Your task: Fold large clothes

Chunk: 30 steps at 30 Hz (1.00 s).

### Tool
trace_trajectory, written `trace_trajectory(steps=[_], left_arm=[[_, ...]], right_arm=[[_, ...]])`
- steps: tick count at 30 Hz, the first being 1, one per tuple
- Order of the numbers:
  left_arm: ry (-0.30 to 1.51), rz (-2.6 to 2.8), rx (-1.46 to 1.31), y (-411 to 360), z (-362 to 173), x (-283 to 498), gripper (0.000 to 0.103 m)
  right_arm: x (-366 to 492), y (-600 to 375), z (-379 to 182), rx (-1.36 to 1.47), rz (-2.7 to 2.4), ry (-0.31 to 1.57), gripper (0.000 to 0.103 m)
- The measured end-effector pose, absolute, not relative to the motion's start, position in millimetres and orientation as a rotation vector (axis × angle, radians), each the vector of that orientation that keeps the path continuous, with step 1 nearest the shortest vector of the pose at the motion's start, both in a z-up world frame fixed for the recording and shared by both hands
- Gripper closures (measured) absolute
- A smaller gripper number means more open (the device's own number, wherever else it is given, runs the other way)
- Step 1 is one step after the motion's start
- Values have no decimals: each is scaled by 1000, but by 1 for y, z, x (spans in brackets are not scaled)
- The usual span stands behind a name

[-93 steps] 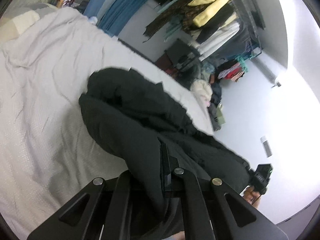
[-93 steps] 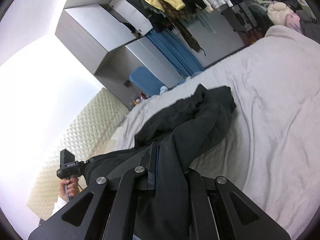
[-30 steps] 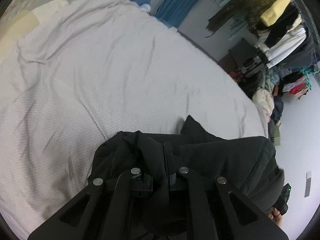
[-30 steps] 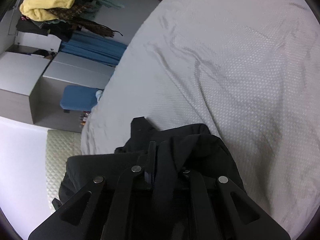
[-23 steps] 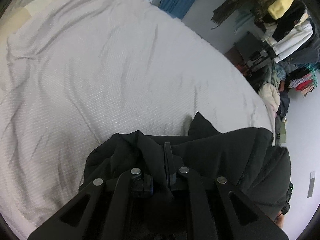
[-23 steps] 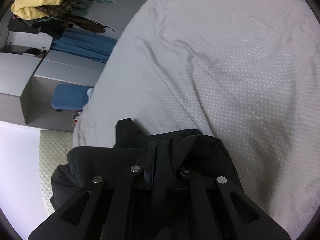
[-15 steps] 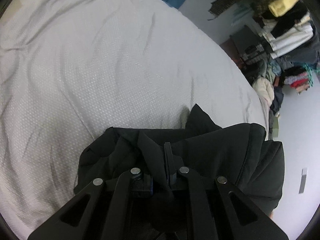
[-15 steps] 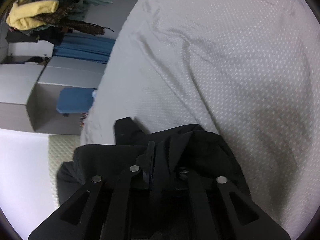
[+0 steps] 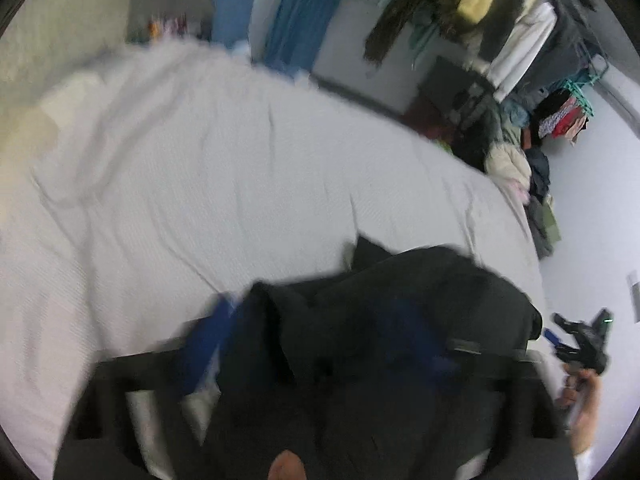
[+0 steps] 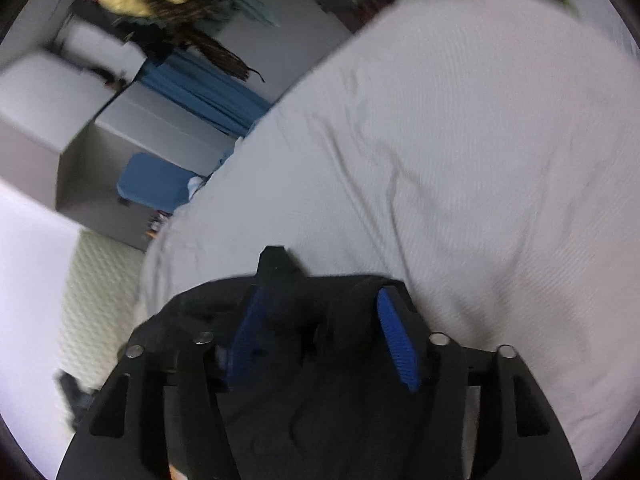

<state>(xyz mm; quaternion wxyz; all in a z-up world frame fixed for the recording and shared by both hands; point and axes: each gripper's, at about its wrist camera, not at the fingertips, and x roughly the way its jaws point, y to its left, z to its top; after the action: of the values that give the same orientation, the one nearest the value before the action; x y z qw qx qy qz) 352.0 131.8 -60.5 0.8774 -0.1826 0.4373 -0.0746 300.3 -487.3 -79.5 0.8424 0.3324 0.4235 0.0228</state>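
Observation:
A large black garment point(image 9: 420, 292) lies bunched at the near edge of the bed point(image 9: 200, 184); in the right wrist view the garment point(image 10: 280, 420) also fills the bottom. My left gripper point(image 9: 316, 336) is open, its blue-padded fingers point(image 9: 204, 344) spread wide over the cloth; the view is blurred. My right gripper point(image 10: 320, 332) is open too, blue pads point(image 10: 396, 340) apart with the cloth lying loose between them. The right gripper also shows in the left wrist view point(image 9: 584, 340), held by a hand beside the garment.
The bed carries a light grey cover point(image 10: 460, 160). A rack of hanging clothes point(image 9: 500, 12) and a heap of clothes on the floor point(image 9: 516, 160) stand beyond the bed. Grey cabinets point(image 10: 72, 128) and a blue cloth point(image 10: 208, 96) line the wall.
Both grippers were shut on the black garment half a second ago and have now opened, letting it go on the bed. Both cameras have tilted up and pulled back.

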Motion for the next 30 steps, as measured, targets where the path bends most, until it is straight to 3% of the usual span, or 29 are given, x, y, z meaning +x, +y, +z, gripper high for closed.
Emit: trace_trajectory(steps=[4, 8, 18, 30], left_arm=[[814, -164, -309, 118, -29, 329, 2], [702, -264, -263, 76, -20, 305, 0], [711, -266, -65, -28, -107, 321, 0], [759, -219, -49, -38, -154, 359, 0]], right_arm=[[289, -450, -44, 561, 74, 811, 24], [285, -396, -34, 417, 114, 742, 0], [301, -283, -102, 127, 153, 714, 0], [333, -274, -138, 87, 164, 755, 0]])
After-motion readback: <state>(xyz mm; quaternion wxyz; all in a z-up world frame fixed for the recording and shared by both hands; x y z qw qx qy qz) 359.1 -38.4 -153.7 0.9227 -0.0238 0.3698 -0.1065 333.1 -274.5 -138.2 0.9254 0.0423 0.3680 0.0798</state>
